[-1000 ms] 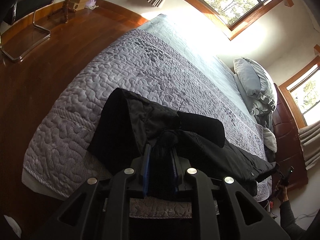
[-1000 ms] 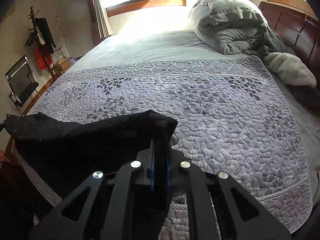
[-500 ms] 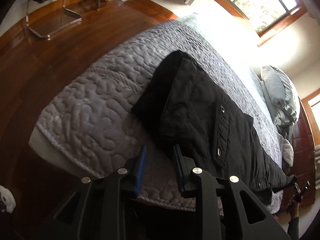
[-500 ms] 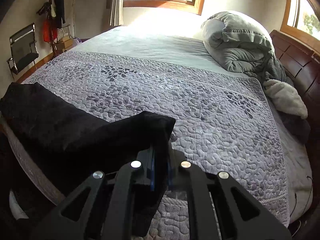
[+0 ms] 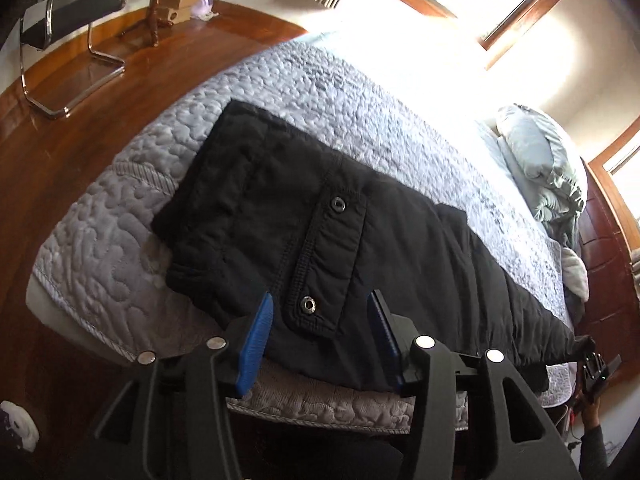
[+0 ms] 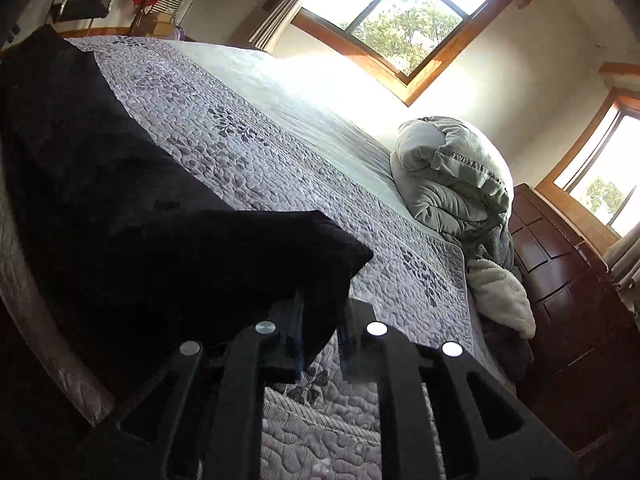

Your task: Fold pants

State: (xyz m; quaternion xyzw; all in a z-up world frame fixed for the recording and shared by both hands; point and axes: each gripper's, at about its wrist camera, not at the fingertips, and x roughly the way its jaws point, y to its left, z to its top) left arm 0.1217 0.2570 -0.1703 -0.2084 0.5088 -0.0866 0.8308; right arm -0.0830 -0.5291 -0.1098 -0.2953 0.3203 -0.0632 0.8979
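Observation:
Black pants (image 5: 320, 236) lie stretched along the near edge of the bed, a snap pocket flap facing up. My left gripper (image 5: 320, 320) is open with its blue pads spread just above the pants near the pocket flap, holding nothing. In the right wrist view the pants (image 6: 140, 232) reach from the left to the gripper. My right gripper (image 6: 320, 320) has its jaws slightly apart with the pants' end corner lying between them. That end also shows at the far right of the left wrist view, beside the right gripper (image 5: 596, 368).
The bed has a grey quilted cover (image 5: 360, 100). A bundled grey duvet (image 6: 452, 176) and a white fleece (image 6: 500, 296) lie by the dark wooden headboard (image 6: 560, 280). A metal chair (image 5: 68, 12) stands on the wooden floor (image 5: 60, 140).
My left gripper let go of the bunched pants and opened wide; the pants now lie flat on the bed. My right gripper loosened its grip and dropped low toward the bed.

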